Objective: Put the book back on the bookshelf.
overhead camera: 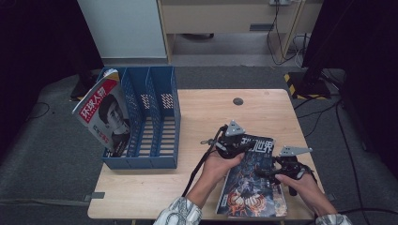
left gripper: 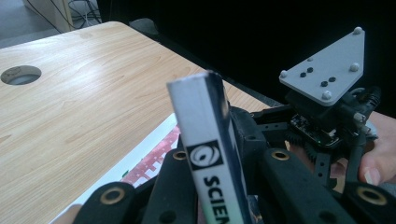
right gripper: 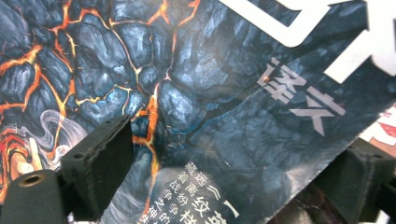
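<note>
While left gripper (left gripper: 210, 196) clamps the magazine (overhead camera: 253, 180) spine, right gripper (right gripper: 224, 186) gapes wide over its cover — seemingly gripping nothing.

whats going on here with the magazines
A person works at a wooden table with a gripper in each hand. The left gripper is clamped on the spine edge of a dark lava-cover magazine lying near the table's front edge. The right gripper sits open over its cover. Another magazine already stands in the blue file rack at the left.
</note>
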Motion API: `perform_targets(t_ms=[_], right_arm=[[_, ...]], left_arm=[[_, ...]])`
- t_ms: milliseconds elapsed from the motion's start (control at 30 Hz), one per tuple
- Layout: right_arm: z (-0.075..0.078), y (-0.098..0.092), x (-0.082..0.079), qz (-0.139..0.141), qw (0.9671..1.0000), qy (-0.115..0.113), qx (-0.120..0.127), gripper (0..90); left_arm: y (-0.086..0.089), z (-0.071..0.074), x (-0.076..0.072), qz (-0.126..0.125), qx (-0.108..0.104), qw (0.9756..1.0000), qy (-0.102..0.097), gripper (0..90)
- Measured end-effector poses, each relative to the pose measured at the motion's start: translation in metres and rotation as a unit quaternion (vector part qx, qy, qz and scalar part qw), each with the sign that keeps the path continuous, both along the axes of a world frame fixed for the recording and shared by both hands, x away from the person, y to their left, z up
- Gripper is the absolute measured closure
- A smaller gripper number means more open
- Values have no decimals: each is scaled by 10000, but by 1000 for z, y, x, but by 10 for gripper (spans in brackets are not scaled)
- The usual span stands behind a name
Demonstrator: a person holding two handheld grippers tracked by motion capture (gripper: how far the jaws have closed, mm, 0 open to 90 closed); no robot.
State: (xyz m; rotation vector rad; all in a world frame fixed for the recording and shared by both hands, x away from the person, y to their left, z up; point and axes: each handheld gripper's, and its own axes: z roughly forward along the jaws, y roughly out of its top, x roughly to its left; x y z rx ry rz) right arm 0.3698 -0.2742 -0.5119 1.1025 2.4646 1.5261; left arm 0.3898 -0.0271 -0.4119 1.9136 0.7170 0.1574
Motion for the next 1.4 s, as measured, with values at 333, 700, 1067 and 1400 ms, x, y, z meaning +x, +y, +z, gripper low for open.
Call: perform_targets(t_ms=[333, 700, 1067, 1400], right_arm=[[25, -8, -6, -208, 9985, -495, 107, 447], [61, -10, -7, -390, 9935, -1046, 212, 684], [90, -3, 2, -423, 9896, -1366, -176, 717], [118, 7, 4, -220, 9858, -1508, -706, 724]], left_arm=[[16, 12, 3, 41, -86, 9996, -270, 811], [27, 24, 10, 179, -415, 9971, -614, 813], [34, 32, 17, 367, -700, 9933, -838, 817], [37, 44, 15, 391, -817, 9889, -1178, 823]])
